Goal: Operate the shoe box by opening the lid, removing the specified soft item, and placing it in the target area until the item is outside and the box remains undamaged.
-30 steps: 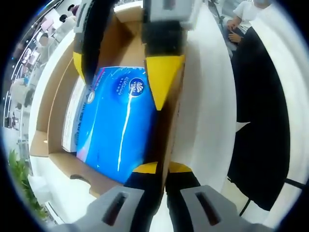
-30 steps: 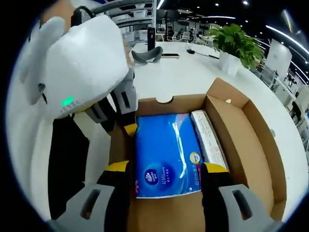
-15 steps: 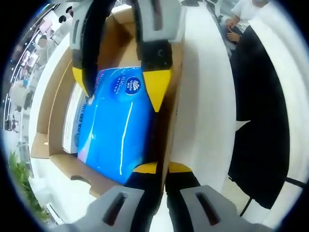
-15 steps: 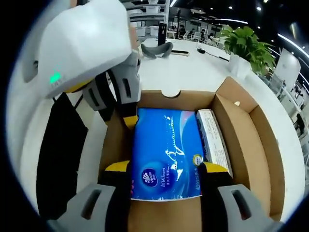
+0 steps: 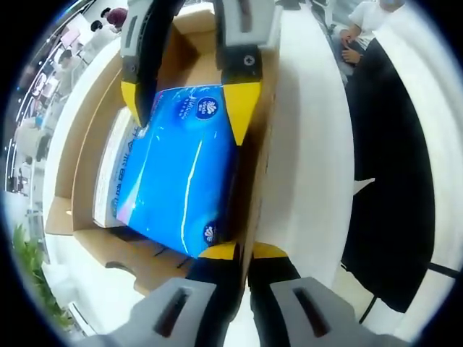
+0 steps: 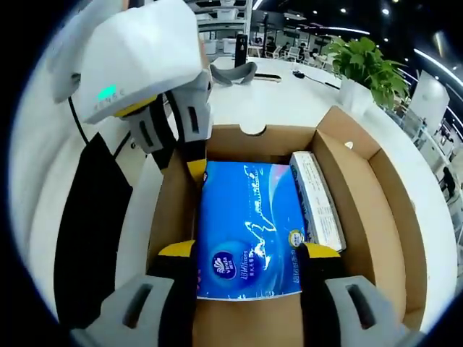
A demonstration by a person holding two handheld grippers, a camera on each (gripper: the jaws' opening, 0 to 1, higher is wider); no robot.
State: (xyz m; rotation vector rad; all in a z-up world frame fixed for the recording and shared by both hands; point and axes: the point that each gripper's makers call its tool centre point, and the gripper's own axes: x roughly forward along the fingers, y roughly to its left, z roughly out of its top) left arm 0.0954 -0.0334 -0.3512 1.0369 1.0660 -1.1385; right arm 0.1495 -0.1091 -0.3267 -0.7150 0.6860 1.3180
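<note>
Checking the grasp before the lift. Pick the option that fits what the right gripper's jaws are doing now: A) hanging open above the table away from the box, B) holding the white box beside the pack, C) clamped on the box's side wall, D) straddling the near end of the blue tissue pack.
D: in the right gripper view the right gripper has one yellow-tipped jaw on each side of the blue tissue pack, inside the open shoe box.

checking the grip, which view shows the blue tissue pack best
The right gripper view: the blue tissue pack lies face-up between the right tongs, logo and edges clear. The left gripper view shows the pack skewed, partly covered by the tongs.
</note>
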